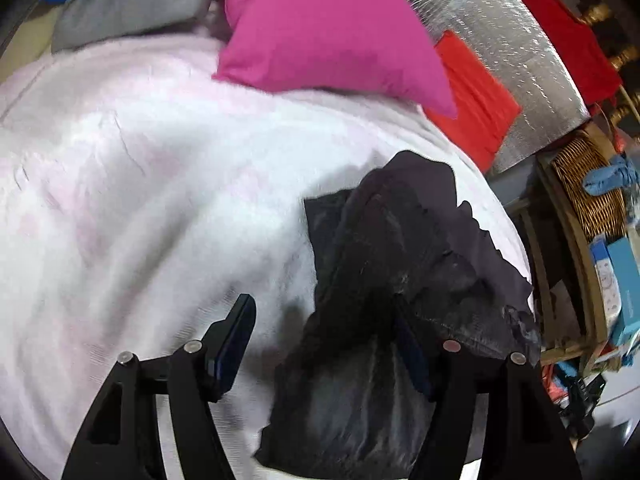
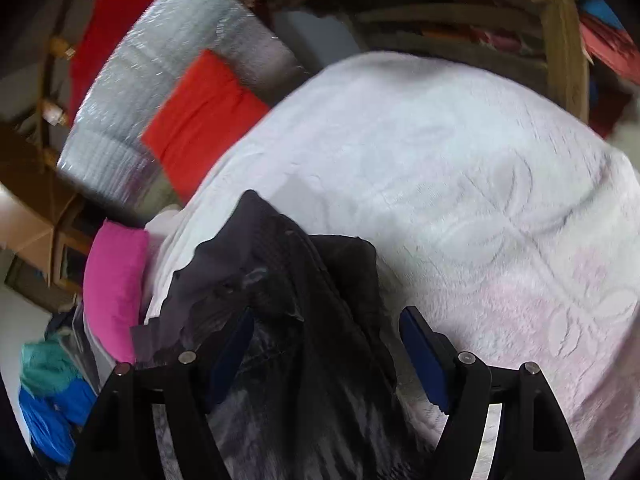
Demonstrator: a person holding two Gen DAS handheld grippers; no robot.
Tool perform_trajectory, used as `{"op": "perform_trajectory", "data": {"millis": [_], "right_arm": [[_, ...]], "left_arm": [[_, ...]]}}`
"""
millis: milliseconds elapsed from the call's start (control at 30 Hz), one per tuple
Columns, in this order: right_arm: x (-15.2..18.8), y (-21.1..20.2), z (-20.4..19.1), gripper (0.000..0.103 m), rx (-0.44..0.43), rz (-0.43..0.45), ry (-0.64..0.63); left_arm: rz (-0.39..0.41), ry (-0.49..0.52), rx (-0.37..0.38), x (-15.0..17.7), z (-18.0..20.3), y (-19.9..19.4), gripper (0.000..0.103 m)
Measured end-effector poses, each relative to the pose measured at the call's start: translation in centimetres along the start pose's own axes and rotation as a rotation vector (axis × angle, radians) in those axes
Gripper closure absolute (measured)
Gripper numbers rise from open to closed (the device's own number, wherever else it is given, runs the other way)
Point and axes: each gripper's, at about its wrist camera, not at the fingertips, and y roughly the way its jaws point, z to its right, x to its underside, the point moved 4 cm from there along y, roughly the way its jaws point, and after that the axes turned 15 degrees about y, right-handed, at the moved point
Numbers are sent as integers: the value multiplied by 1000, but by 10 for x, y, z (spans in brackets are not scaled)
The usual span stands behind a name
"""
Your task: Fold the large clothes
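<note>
1. The left hand-held gripper (image 1: 324,332) and the right hand-held gripper (image 2: 328,344) both stand wide open, gripping nothing.
2. The dark garment (image 1: 384,280) lies bunched on the bed (image 1: 160,200), draped across both grippers.
3. Beyond it sits a pink pillow (image 1: 328,28); folding looks unfinished.

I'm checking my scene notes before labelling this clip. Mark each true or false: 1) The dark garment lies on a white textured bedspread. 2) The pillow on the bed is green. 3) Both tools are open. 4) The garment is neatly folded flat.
1) True: the crumpled black garment rests on the white textured bedspread.
2) False: the pillow is magenta pink.
3) True: the left tool and right tool both stand open, with cloth between their fingers.
4) False: it is bunched and rumpled.
</note>
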Motion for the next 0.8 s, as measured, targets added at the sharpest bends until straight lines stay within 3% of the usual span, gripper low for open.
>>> {"op": "perform_trajectory", "data": {"millis": [100,267,400,600,733,800], "right_arm": [[2,5,4,25,40,-22,-22],[1,4,12,25,3,-40,13],[12,33,20,25,7,-182,67],[20,56,15,24,15,-238,51],[20,65,12,22,-16,-225,69],[21,70,6,25,-20,-221,47]], "left_arm": [[-28,36,-8,4,1,0,28],[-83,-2,18,11,-8,16,27],[-110,-31,58,13,-6,28,27],[-97,-51,212,12,15,23,27],[-147,13,163,18,30,40,24],[-114,2,154,17,33,44,24]]}}
